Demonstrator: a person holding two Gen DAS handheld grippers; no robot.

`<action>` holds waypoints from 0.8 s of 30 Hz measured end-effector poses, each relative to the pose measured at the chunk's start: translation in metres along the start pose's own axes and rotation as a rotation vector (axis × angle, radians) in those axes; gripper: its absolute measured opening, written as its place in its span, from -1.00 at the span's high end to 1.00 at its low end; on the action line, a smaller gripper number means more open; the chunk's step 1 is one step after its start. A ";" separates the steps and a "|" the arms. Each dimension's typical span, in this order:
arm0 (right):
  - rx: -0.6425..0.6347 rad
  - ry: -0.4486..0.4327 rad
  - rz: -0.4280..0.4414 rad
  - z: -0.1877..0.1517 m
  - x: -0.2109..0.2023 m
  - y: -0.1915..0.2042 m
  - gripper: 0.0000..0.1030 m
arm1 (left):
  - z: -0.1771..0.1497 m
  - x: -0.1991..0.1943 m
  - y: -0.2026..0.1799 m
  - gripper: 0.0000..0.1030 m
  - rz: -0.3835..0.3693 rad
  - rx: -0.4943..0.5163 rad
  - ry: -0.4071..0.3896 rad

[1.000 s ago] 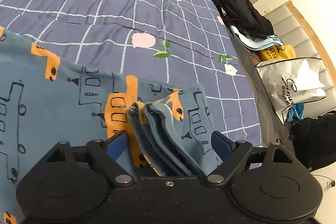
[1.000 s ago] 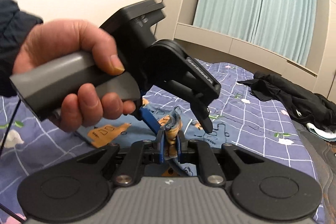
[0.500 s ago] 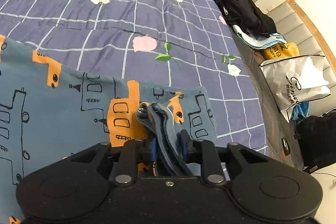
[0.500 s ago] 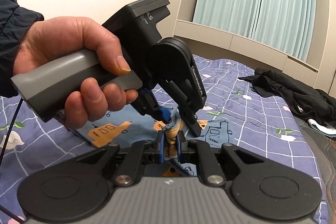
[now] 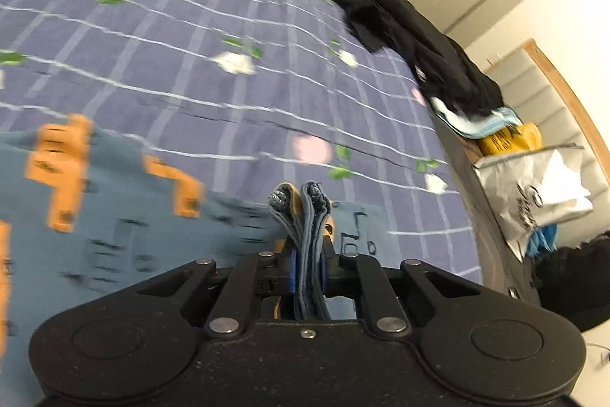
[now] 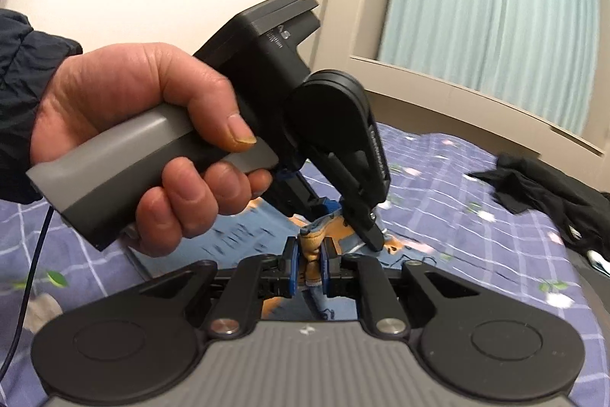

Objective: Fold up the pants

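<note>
Clearly the pants (image 5: 114,216) are soft, light cotton — limp, prone to sag, lying on the bed (image 5: 190,63) at the left. Hems are the place to pinch. The left tongs (image 5: 308,264) are closing on a bunched hem edge; the right tongs (image 6: 309,267) pinch another fold tight. Far right, beside the bed, a silver bag (image 5: 533,189) sits — contents unclear.
</note>
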State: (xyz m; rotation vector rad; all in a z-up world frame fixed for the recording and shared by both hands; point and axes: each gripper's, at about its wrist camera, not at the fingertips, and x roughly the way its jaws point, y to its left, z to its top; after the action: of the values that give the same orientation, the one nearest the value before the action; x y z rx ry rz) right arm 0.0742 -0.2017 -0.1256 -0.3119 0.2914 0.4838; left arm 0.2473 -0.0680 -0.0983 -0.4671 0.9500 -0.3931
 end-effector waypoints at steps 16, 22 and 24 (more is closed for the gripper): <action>-0.062 0.098 0.125 -0.008 0.021 0.041 0.03 | -0.021 -0.082 0.091 -0.23 0.102 -0.061 -0.171; -0.110 0.086 0.151 0.014 0.015 0.057 -0.01 | -0.038 -0.170 0.155 -0.44 0.283 -0.077 -0.269; -0.067 0.078 0.220 0.030 0.021 0.058 -0.14 | -0.046 -0.186 0.183 -0.46 0.288 -0.153 -0.274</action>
State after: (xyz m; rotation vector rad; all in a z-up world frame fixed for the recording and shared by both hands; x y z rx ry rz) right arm 0.0694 -0.1336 -0.1182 -0.3669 0.3878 0.6998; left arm 0.1316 0.1705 -0.0940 -0.5002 0.7687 0.0061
